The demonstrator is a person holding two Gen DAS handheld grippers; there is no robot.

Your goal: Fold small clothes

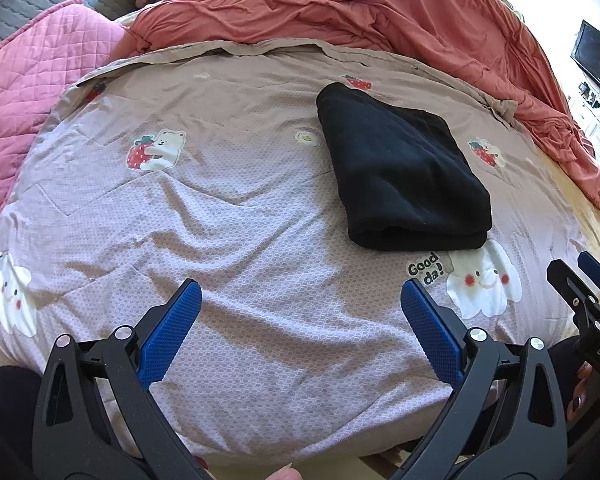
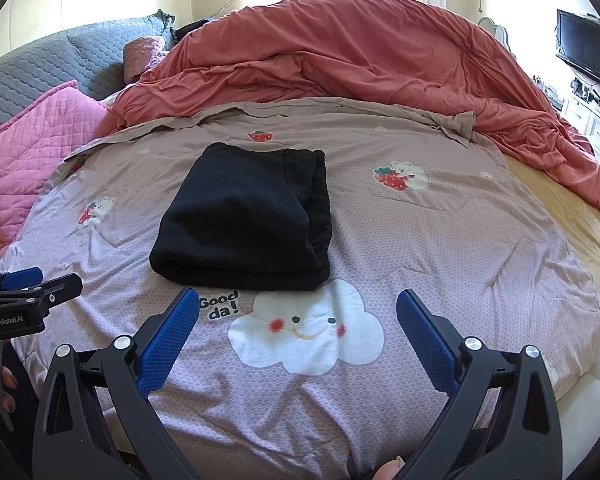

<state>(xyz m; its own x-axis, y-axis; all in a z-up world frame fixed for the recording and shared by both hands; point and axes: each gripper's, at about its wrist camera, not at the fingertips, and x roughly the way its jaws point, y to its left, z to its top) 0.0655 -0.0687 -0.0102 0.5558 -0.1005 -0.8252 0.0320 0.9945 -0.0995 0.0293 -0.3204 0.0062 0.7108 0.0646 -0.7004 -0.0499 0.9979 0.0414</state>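
The black garment [image 2: 244, 216] lies folded at centre frame on the quilt [image 2: 440, 248]. Both the left gripper [image 1: 300, 300] and right gripper [image 2: 298, 304] hang spread wide, empty. It looks soft, light and floppy (probably fleece); best pinched at the thick near fold.

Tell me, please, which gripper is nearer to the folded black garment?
Right, by a little. The right gripper sits open just in front of the folded black garment, almost centred on it. The left gripper, also open, is off to its left and farther back.
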